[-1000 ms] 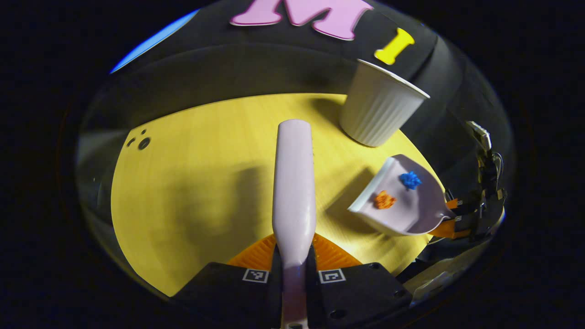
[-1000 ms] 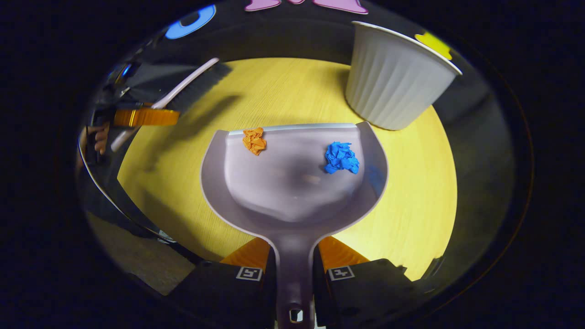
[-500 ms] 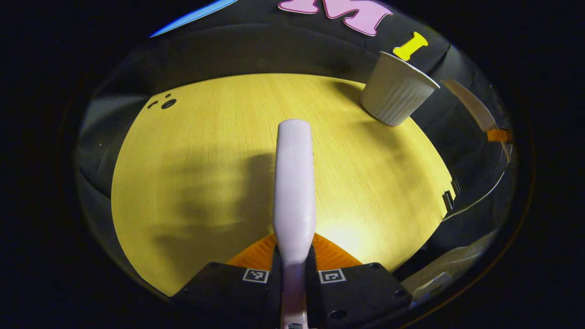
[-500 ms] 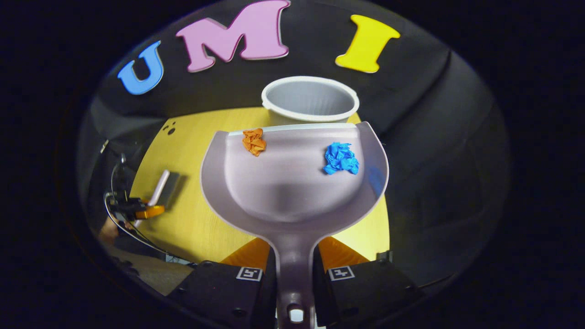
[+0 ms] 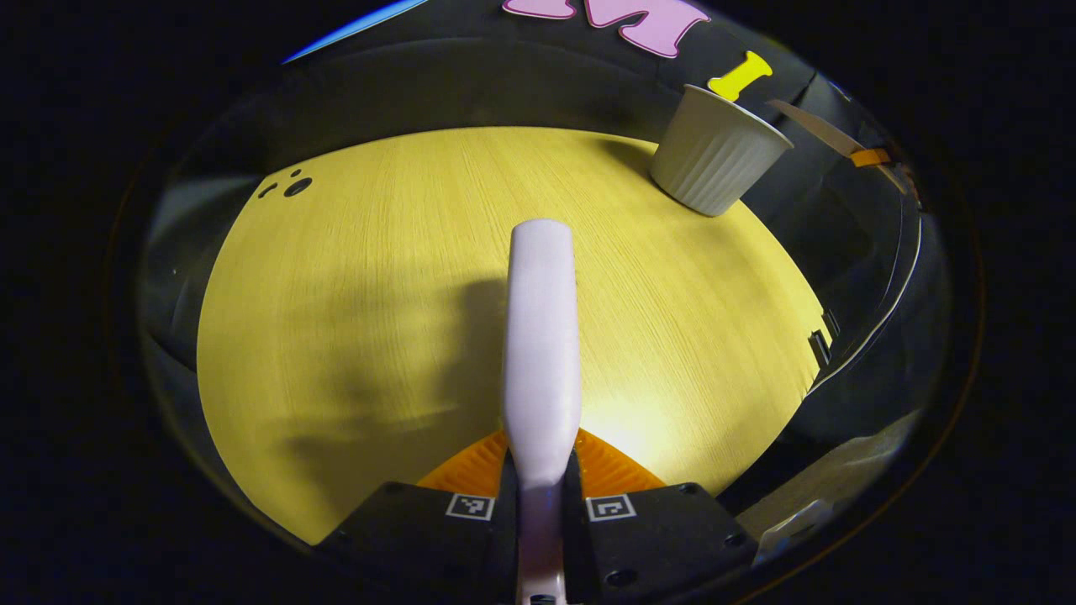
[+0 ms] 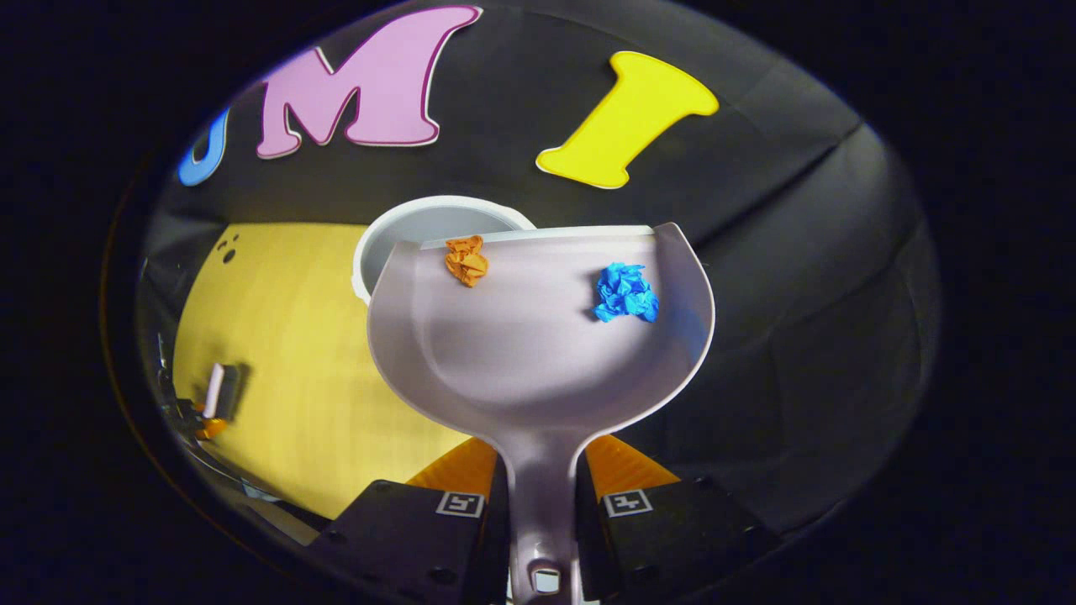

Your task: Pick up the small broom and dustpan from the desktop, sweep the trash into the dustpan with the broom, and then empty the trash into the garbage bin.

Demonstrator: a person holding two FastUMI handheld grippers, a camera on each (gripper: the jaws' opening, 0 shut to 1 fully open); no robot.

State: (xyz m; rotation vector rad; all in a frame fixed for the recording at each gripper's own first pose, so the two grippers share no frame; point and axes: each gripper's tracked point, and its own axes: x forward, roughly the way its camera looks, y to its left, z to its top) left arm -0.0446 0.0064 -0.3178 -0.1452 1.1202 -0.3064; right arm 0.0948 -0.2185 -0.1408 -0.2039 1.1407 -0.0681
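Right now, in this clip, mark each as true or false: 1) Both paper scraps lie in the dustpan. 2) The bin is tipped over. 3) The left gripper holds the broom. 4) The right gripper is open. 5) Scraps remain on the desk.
1) True: the orange scrap and blue scrap lie in the dustpan.
2) False: the bin stands upright.
3) True: the left gripper clamps the broom.
4) False: the right gripper is shut on the dustpan's handle.
5) False: the desk shows none.

both views look forward and down from above the yellow table (image 5: 353, 277), perhaps higher in the right gripper view, sharing the bin (image 5: 714, 155).
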